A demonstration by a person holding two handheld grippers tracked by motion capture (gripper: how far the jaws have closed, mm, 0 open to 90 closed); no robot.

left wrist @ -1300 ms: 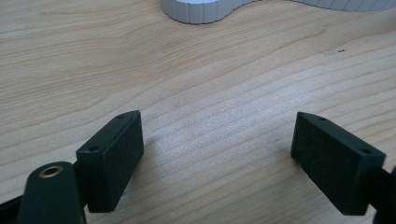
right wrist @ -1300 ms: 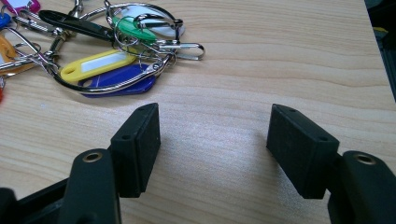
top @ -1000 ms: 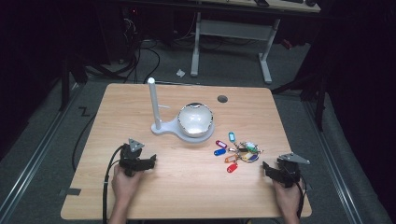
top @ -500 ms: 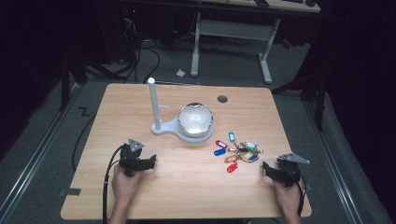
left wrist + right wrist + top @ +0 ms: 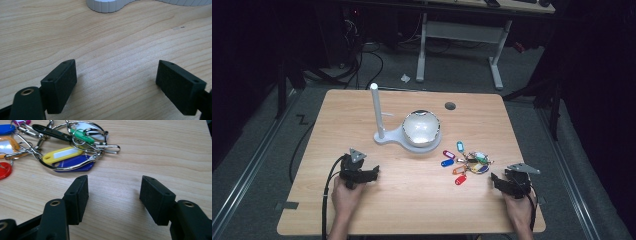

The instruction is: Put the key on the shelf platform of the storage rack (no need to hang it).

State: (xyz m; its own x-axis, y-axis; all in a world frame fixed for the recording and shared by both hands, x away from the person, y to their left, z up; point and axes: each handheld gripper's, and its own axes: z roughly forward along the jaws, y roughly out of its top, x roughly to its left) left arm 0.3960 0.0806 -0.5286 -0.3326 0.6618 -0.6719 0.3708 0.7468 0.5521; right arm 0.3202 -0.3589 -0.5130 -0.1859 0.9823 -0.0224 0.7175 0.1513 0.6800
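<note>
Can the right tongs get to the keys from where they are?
Probably yes. The right tongs, open with nothing between them, sit just short of the keys, with bare table between.

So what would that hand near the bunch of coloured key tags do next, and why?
Probably ease the right gripper forward to the key tags. Its jaws have just been closing a little, but they stand open with bare table between them, and the bunch lies just ahead, untouched.
</note>
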